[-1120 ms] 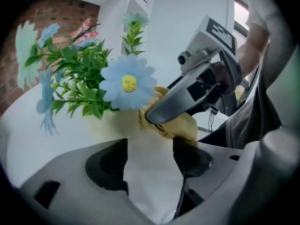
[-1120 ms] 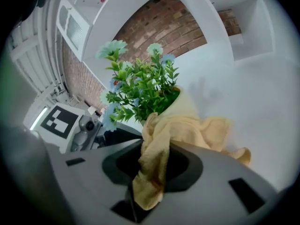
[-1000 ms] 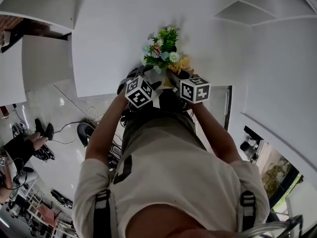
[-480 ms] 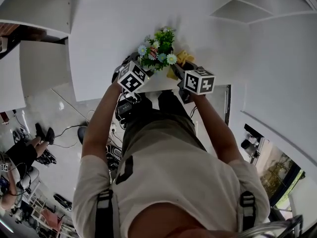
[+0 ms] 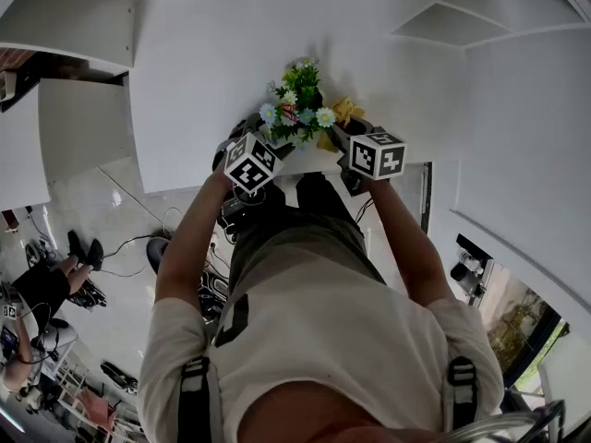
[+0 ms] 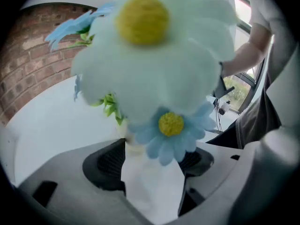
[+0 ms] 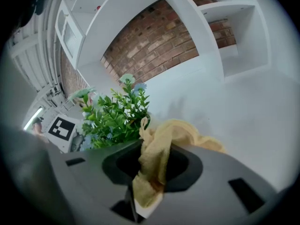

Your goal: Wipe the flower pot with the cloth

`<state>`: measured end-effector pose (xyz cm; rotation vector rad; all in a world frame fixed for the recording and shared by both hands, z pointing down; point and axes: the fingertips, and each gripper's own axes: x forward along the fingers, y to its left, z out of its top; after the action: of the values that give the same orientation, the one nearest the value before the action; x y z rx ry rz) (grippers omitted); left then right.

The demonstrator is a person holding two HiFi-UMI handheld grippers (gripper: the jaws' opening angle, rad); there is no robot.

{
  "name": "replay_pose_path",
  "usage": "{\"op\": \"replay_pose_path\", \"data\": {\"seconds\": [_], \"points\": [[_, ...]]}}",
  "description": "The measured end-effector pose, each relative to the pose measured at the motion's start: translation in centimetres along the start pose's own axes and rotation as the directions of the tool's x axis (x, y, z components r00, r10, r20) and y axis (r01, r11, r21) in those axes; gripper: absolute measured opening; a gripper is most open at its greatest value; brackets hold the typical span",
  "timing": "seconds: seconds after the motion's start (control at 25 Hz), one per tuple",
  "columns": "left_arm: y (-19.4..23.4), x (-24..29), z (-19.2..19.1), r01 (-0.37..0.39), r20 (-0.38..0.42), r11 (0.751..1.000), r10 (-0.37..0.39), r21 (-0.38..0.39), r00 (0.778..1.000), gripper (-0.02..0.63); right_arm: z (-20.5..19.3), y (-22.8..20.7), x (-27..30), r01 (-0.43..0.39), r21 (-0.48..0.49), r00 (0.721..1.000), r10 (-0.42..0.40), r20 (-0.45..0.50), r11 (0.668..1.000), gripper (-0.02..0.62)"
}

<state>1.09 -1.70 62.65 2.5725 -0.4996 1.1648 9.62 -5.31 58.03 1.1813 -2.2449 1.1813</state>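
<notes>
Here the left gripper (image 6: 151, 165) is clamped on the white flower pot (image 6: 152, 193), whose pale-blue and white artificial daisies (image 6: 171, 125) and green leaves (image 6: 110, 108) crowd right over its jaws. The right gripper (image 7: 152, 165) pinches a crumpled yellow cloth (image 7: 159, 144) between its jaws, just beside the plant's greenery. Both grippers sit at the near edge of the white table (image 5: 203, 63), with a red brick wall (image 7: 159, 41) beyond it.
</notes>
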Motion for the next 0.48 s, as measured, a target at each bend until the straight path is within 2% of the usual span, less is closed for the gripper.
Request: {"op": "replay_pose_path", "data": {"seconds": [0.2, 0.28, 0.48], "points": [[-2.7, 0.3, 0.0, 0.044, 0.003, 0.999, -0.044, 0.029, 0.999, 0.331, 0.8, -1.4, 0.5, -0.013, 0.02, 1.0, 0.013, -0.017, 1.0, 0.116], [-3.3, 0.5, 0.2, 0.05, 0.014, 0.998, -0.051, 0.034, 0.999, 0.33, 1.0, -1.5, 0.7, -0.032, 0.064, 0.999, 0.032, -0.009, 0.997, 0.115], [-2.9, 0.5, 0.5, 0.045, 0.049, 0.997, -0.042, -0.056, 0.998, 0.33, 0.4, -1.1, 0.3, -0.041, 0.143, 0.999, 0.039, 0.017, 0.989, 0.114]]}}
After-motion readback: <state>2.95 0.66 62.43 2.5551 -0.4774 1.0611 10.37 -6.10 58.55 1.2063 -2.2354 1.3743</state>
